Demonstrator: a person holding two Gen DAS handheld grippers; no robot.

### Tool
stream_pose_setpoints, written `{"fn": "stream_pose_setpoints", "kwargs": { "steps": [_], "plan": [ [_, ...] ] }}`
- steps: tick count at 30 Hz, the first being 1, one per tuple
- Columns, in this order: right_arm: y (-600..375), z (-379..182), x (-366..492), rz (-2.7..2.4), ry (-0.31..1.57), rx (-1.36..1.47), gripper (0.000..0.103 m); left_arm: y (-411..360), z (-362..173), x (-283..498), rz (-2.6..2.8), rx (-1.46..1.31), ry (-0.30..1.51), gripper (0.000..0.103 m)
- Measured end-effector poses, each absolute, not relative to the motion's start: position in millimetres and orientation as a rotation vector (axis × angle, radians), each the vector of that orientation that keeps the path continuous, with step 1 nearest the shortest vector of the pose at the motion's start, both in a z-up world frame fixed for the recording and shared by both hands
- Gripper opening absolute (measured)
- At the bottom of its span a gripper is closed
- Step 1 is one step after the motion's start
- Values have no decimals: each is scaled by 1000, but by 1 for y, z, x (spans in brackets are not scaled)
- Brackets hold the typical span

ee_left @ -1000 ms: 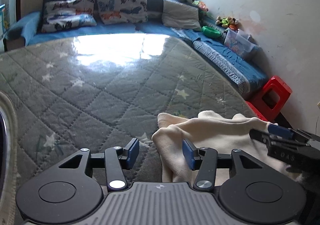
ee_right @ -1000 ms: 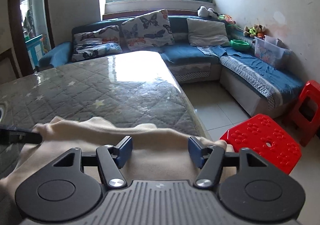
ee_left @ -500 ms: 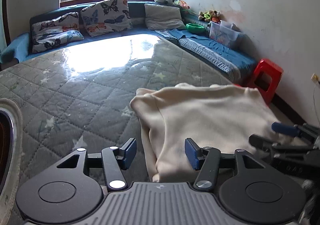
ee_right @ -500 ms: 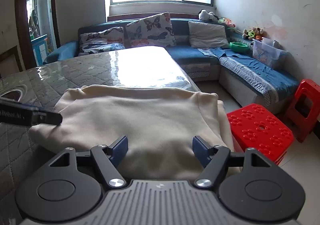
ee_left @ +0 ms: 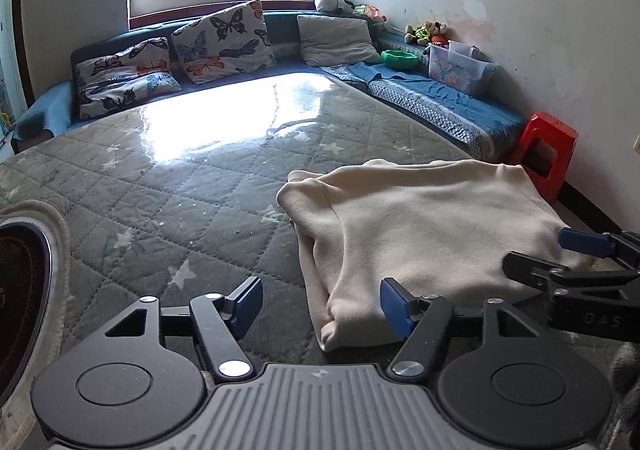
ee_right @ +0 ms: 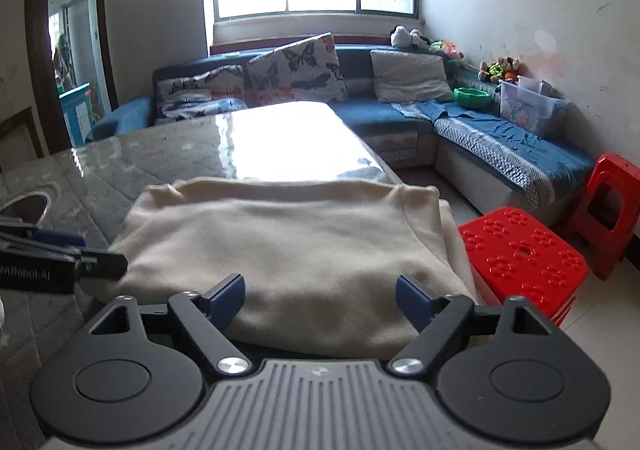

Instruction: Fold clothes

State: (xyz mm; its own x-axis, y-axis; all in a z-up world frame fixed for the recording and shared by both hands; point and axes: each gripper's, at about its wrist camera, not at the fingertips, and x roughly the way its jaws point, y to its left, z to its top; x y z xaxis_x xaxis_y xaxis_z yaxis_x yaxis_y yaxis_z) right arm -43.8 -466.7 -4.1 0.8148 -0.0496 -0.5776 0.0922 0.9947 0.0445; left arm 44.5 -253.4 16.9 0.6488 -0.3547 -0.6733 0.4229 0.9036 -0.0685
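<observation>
The soft, light cream fleece garment [ee_right: 288,246] is laid folded on the grey quilted table [ee_left: 168,201]. Both grippers' jaws are being opened, nothing pinched. Its near corners could be taken.

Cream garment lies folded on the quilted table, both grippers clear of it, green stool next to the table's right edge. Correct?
Nearly. The stool is red, not green; the right wrist view shows it. The cream garment does lie folded on the quilted table.
</observation>
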Motion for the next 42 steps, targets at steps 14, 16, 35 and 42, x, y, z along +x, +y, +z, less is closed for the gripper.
{"fn": "stream_pose_setpoints", "kwargs": {
  "steps": [14,16,35,42],
  "plan": [
    [-435,-10,-49,-73,633,-15,103,-232,22,25,-420,96,718,91],
    [-435,-9,-52,-83,636,-7,103,-230,23,20,-416,103,708,93],
    [-419,-10,-76,-133,647,51,103,-212,18,-17,-395,119,690,103],
    [-409,-10,-85,-140,655,65,103,-206,14,-26,-378,113,696,103]
  ]
}}
